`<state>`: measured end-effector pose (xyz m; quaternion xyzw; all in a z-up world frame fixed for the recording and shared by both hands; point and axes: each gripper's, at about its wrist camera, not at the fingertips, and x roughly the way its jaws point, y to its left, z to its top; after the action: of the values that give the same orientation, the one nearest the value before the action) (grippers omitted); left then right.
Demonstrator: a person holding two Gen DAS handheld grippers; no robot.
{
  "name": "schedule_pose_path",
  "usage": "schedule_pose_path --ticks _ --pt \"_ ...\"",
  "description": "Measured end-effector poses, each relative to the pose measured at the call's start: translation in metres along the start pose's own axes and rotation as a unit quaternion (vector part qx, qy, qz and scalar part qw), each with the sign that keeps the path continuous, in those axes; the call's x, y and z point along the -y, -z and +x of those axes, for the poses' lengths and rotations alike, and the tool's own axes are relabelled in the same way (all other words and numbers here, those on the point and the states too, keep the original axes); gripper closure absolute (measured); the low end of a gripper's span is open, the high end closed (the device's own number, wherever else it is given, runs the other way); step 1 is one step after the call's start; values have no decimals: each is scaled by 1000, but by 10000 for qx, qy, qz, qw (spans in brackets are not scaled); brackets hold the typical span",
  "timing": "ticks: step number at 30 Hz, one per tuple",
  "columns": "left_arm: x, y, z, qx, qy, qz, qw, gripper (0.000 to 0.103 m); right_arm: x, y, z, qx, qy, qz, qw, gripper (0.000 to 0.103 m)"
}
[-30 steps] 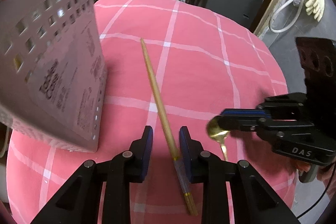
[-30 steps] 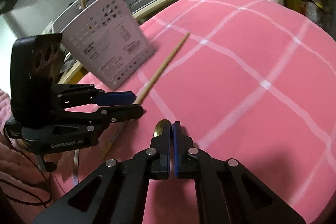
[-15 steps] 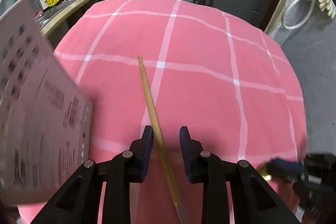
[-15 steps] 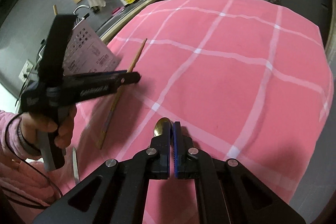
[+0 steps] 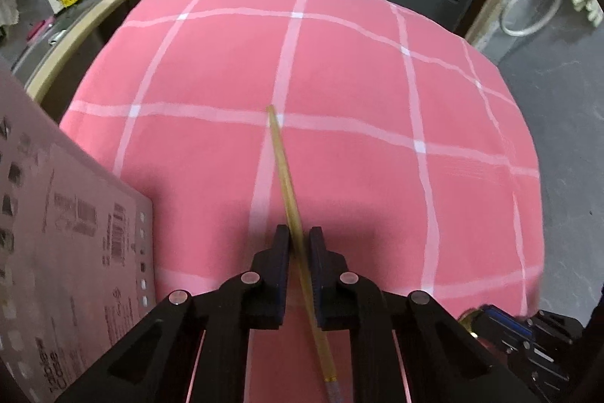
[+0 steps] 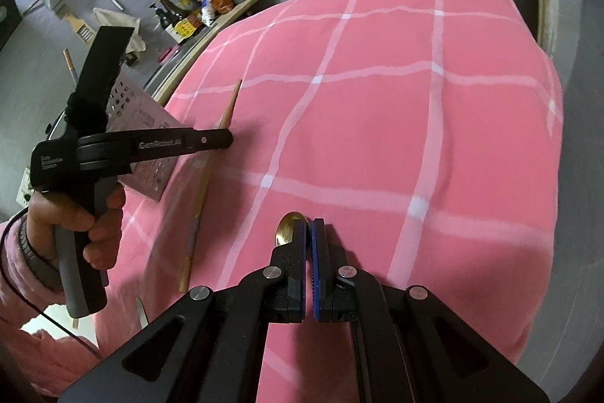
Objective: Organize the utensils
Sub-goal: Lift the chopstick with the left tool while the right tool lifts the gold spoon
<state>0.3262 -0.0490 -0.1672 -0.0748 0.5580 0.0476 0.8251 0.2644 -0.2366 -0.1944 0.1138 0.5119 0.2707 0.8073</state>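
Observation:
A long wooden chopstick (image 5: 283, 169) lies on the pink checked tablecloth (image 5: 358, 82), running away from me. My left gripper (image 5: 300, 237) is closing around its lower part, and both pads sit against it. From the right wrist view the left gripper (image 6: 222, 140) is over the chopstick (image 6: 228, 108), beside the perforated utensil holder (image 6: 151, 116). My right gripper (image 6: 310, 233) is shut on a gold spoon (image 6: 288, 227), whose bowl sticks out past the left pad. The holder (image 5: 75, 252) stands close on the left.
Another chopstick (image 6: 70, 67) stands in the holder. A metal utensil tip (image 6: 140, 310) shows at the table's near edge. Sauce bottles (image 6: 200, 6) line a shelf behind the table. A hand in a pink sleeve (image 6: 75, 225) holds the left gripper. The floor drops off right.
The left jaws have narrowed onto the chopstick, which was loose between them before. The right gripper has rolled and swung away with the spoon, which is now at the lower right of the left view.

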Motion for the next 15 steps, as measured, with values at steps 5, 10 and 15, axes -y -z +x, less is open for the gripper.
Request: schedule_pose_path --ticks 5,10,15 --pt "3 28 -10 -70 165 481 9987 96 -9 13 -6 -4 139 105 9998 100" --pt "0 57 -23 -195 366 798 9959 96 -18 27 -14 -46 243 125 9996 100" --pt "-16 82 -35 -345 783 698 9939 96 -26 41 -29 47 318 229 9992 101"
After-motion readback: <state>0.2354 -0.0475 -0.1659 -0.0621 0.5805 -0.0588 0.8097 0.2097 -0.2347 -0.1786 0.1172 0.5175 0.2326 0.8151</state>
